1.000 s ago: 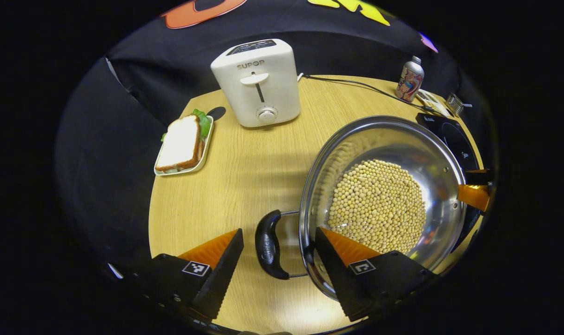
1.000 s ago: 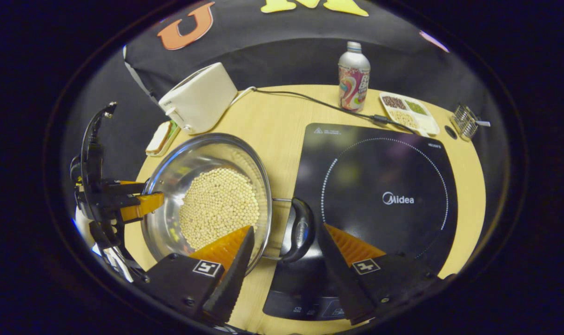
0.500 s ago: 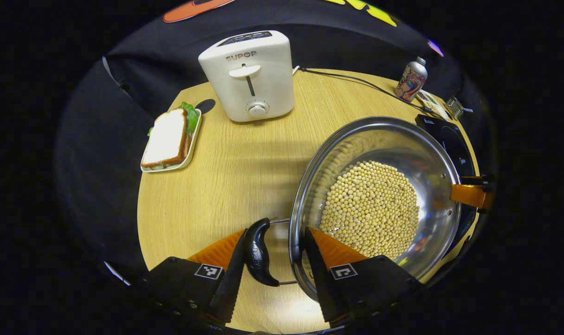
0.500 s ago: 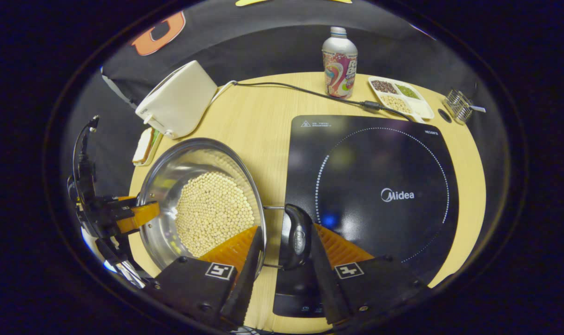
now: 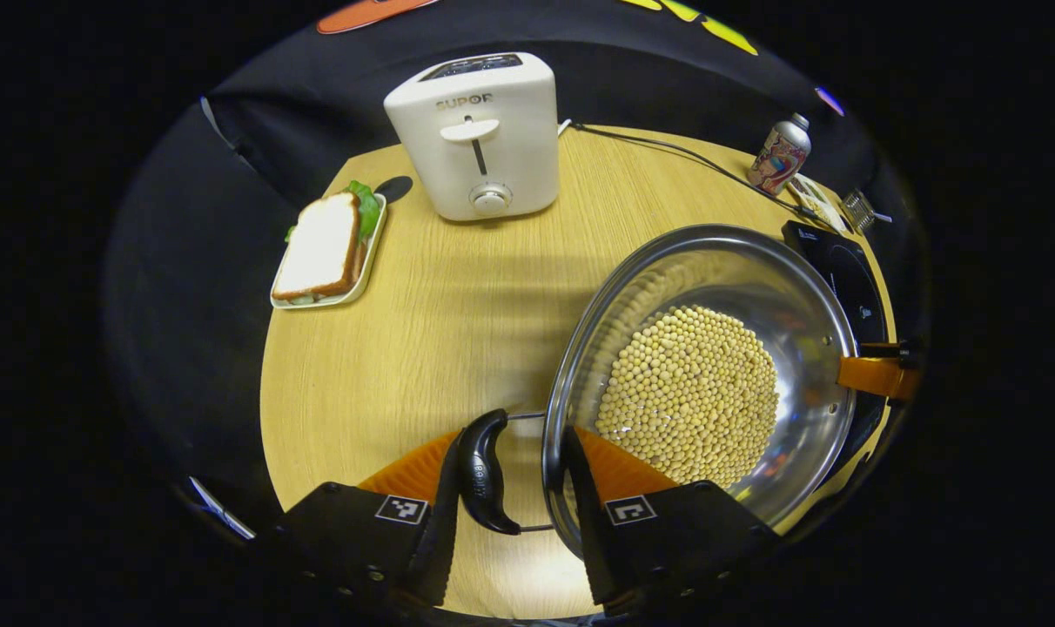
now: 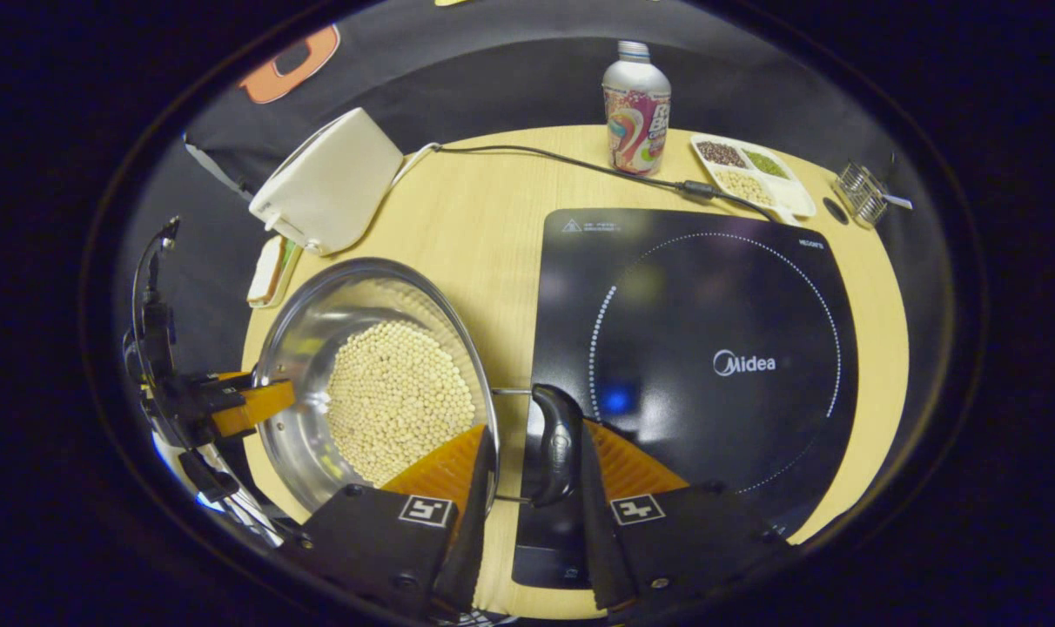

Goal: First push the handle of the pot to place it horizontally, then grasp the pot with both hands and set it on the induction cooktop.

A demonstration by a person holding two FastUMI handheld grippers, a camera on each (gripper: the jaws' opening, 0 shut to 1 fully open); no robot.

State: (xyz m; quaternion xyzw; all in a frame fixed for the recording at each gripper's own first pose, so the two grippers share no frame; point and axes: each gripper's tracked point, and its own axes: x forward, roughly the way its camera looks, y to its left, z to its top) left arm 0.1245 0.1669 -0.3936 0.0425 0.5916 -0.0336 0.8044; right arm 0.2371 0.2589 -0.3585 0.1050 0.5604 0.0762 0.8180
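- At the table's [image 5: 423, 331] left edge, a sandwich [image 5: 323, 248] lay on a small tray, well apart from the pot [image 5: 815, 313].
- Behind it stood a toaster [image 5: 475, 131]. A short brand word was printed across its front, above the lever and dial.
- In the left gripper view, the left gripper [image 5: 510, 440] reached in low and level from the near edge, pointing along the pot's left side.
- Its jaws were closed in tight on the pot. One finger [image 5: 436, 488] lay against the outer side of the left handle [image 5: 482, 470], and the other sat just inside the rim.
- The handle lay flat between them, its wire loop running to the rim.
- The pot held a bed of beans [image 5: 693, 392]. It sat on the bare table just left of the cooktop [image 6: 719, 305], clear of the cooktop's dotted ring.
- In the right gripper view, the right gripper [image 6: 536, 431] came in from the near side in the same way, mirrored.
- One of its fingers was inside the rim, and the other was pressed to the outer side of the right handle [image 6: 558, 444]. Its jaws were clamped on the pot too.
- That handle overlapped the cooktop's near left corner.
- The cooktop carried a white logo at its middle, a warning mark and small print along its far edge.
- Behind it, a cable [image 6: 580, 165] ran past a bottle [image 6: 635, 109] with a bright printed wrap.
- Further right were a divided dish [image 6: 749, 178] and a wire rack [image 6: 863, 196].
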